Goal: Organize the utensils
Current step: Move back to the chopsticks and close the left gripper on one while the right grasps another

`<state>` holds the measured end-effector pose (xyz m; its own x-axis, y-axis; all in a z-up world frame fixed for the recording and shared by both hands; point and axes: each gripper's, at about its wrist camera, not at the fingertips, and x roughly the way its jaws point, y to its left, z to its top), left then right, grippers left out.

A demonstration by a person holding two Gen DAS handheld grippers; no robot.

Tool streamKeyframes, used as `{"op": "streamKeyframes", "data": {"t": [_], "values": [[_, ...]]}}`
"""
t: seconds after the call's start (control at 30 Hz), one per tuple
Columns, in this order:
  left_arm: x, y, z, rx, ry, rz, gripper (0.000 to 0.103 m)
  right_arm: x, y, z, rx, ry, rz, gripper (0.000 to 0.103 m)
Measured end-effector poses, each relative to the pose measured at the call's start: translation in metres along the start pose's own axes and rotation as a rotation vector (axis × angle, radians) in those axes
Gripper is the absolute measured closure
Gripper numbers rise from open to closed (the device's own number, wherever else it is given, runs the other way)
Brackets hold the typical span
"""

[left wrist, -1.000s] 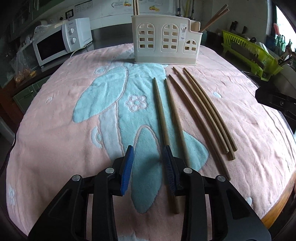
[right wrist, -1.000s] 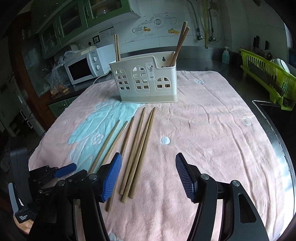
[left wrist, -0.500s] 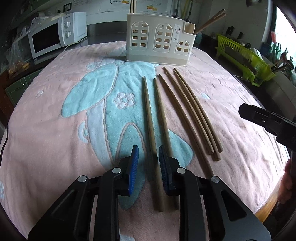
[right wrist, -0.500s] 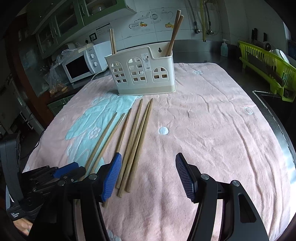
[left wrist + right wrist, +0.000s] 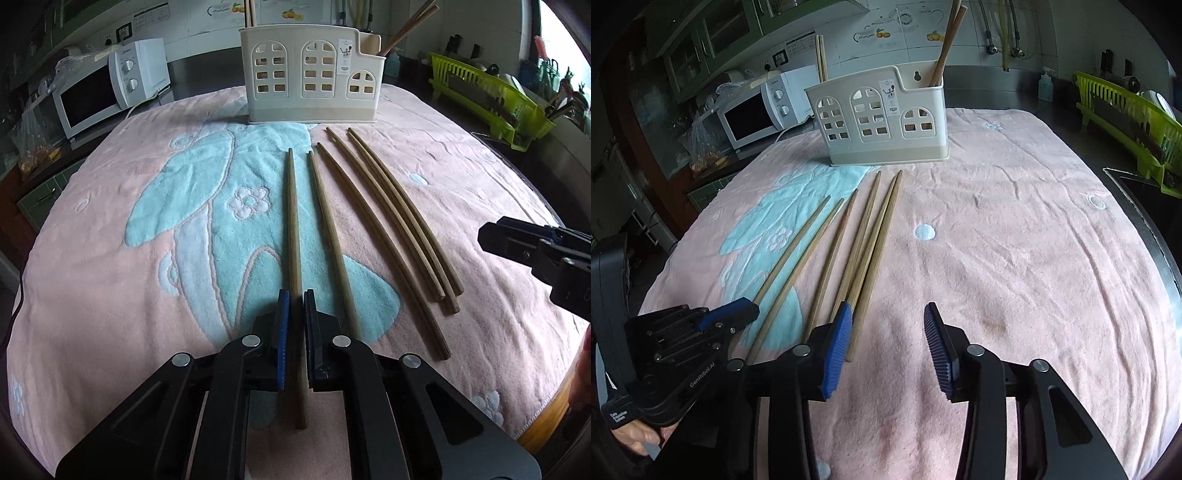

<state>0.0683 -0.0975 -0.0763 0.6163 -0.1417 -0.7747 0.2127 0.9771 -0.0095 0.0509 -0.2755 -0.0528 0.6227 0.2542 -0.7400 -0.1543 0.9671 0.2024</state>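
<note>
Left wrist view: the left gripper (image 5: 294, 299) is clamped on the leftmost chopstick (image 5: 292, 221), while the right gripper (image 5: 888, 314), closing, holds nothing, the other chopsticks (image 5: 866, 243) just left of it.

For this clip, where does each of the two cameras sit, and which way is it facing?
Left wrist: on the left gripper, angled down over the pink towel toward the cream plastic utensil holder; its pads clamp the leftmost wooden chopstick; the right gripper shows at the right edge.
Right wrist: on the right gripper, angled down the same way; its jaws are closing with only towel between them; the left gripper and a hand show at lower left.
Shared: holder, towel, six loose chopsticks, white microwave, green dish rack.
</note>
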Motion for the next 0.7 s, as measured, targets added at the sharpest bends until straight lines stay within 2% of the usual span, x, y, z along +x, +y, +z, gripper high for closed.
{"op": "streamKeyframes", "data": {"t": [0.27, 0.47, 0.7], "values": [[0.001, 0.011, -0.001, -0.026, 0.003, -0.017, 0.096, 0.025, 0.013, 0.0, 0.011, 0.047, 0.01, 0.086], [0.002, 0.016, -0.001, -0.048, 0.01, -0.057, 0.096, 0.038, 0.018, 0.005, 0.014, 0.062, -0.03, 0.089], [0.003, 0.016, -0.001, -0.048, 0.009, -0.067, 0.093, 0.047, 0.033, 0.006, -0.06, 0.059, -0.122, 0.09]]}}
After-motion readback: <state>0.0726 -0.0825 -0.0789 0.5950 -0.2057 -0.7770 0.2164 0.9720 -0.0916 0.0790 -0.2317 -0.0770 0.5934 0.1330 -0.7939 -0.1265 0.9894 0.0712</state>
